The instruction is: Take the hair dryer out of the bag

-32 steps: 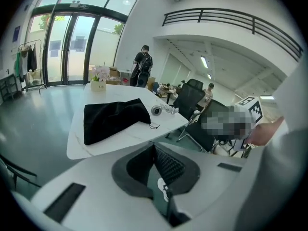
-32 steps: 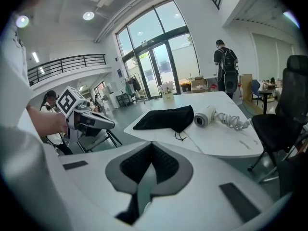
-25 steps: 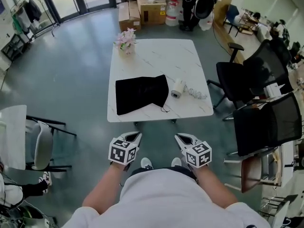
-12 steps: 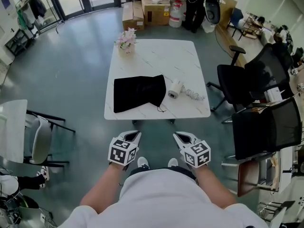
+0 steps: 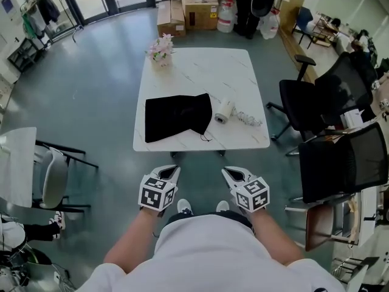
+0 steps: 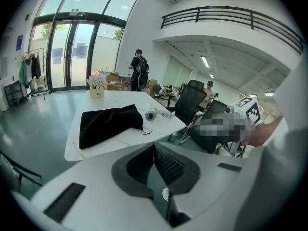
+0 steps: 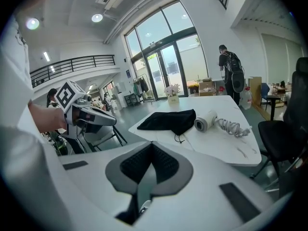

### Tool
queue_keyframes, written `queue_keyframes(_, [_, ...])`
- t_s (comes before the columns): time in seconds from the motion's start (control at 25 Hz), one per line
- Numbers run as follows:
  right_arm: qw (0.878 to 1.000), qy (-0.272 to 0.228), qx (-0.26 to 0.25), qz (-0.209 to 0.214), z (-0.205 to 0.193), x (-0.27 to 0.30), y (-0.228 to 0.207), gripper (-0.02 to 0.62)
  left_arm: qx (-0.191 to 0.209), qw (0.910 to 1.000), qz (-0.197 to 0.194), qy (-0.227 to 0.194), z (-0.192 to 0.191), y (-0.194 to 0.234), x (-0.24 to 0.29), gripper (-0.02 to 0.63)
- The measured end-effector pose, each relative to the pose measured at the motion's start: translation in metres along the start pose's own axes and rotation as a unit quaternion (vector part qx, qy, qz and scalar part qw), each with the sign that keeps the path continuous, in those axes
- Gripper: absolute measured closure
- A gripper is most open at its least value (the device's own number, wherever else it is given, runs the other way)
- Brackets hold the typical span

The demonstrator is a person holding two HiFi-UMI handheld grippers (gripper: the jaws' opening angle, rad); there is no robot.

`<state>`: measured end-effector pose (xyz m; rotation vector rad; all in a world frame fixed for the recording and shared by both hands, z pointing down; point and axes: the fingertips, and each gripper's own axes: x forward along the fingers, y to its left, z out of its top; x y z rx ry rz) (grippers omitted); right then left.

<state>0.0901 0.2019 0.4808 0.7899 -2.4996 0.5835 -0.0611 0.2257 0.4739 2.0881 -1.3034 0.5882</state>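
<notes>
A black cloth bag [image 5: 176, 117] lies flat on the near half of the white marble table [image 5: 200, 72]. Beside its right end lies a white hair dryer [image 5: 225, 111], outside the bag, its coiled cord [image 5: 247, 119] trailing right. Both grippers hang in front of my body, short of the table's near edge. My left gripper [image 5: 172, 171] and right gripper [image 5: 228, 173] are shut with nothing between their pads. In the left gripper view the bag [image 6: 108, 124] and dryer [image 6: 151, 115] lie beyond the closed jaws. The right gripper view shows the bag [image 7: 171, 119] and dryer [image 7: 204, 123] likewise ahead.
A small pot of flowers [image 5: 160, 50] stands at the table's far left corner. Black office chairs [image 5: 319, 99] crowd the right side, and a white chair [image 5: 51, 184] stands at the left. Cardboard boxes [image 5: 197, 11] and a standing person [image 6: 138, 70] are beyond the table.
The head view has shifted slightly, so the table sits a little higher in frame. Both grippers stay shut and in about the same place.
</notes>
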Motion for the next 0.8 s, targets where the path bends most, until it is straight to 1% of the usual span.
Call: queue_keyframes(0.8, [1.0, 0.0, 0.003, -0.001, -0.0035, 0.002, -0.003, 0.58, 0.006, 1.0, 0.005, -0.003, 0.0016, 0.0041, 0.0028, 0.589])
